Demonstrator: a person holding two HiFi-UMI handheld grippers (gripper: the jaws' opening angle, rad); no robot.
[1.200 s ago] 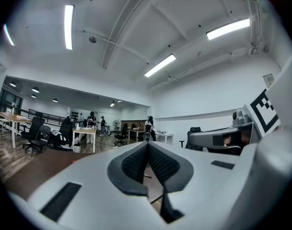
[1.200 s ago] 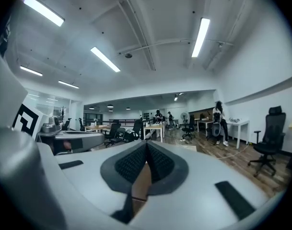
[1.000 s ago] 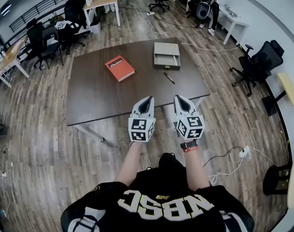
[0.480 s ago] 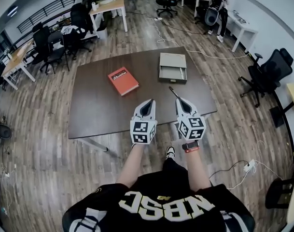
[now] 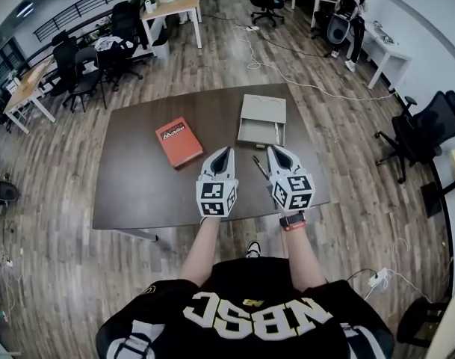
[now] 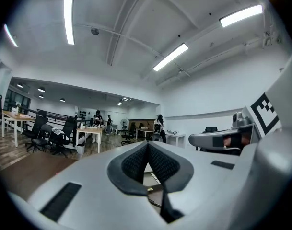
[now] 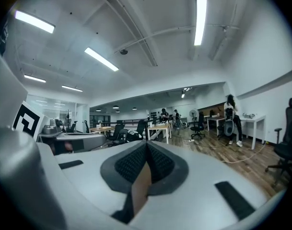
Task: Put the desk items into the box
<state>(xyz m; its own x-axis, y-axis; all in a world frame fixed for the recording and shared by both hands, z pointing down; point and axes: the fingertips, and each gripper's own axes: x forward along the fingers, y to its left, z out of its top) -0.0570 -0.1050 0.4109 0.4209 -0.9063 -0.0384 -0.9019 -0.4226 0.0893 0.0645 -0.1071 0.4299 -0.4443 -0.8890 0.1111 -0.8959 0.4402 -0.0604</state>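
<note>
Moved: both grippers have come forward from over the floor, short of the table (image 5: 137, 193), to hang above its near edge as the person steps in close.
Left gripper (image 5: 225, 151): pointed toward the far side of the table, just right of the book; its own view (image 6: 147, 144) shows the ribbed pads pressed together with nothing between them.
Right gripper (image 5: 274, 150): level with the left and pointed the same way; clenched empty, pads meeting at the tip in its own view (image 7: 146, 145).
Pen (image 5: 260, 166): a dark pen lying at a slant on the bare tabletop, now between the two grippers and just beside the right one. A second ago it lay well ahead of both.
Box (image 5: 261, 111): a shallow grey box, open on top, on the far right part of the table, beyond the pen. Its contents cannot be made out.
Book (image 5: 178, 142): an orange-red book with white lettering on its cover, flat on the table left of the box, close to the left gripper's tip.
Unchanged: book, box and pen keep the same arrangement on the tabletop; neither gripper has touched them.
Wrist: a watch with a red band (image 5: 292, 221) sits behind the right gripper.
Background: office desks and black chairs on a wood floor, with cables trailing across it.
</note>
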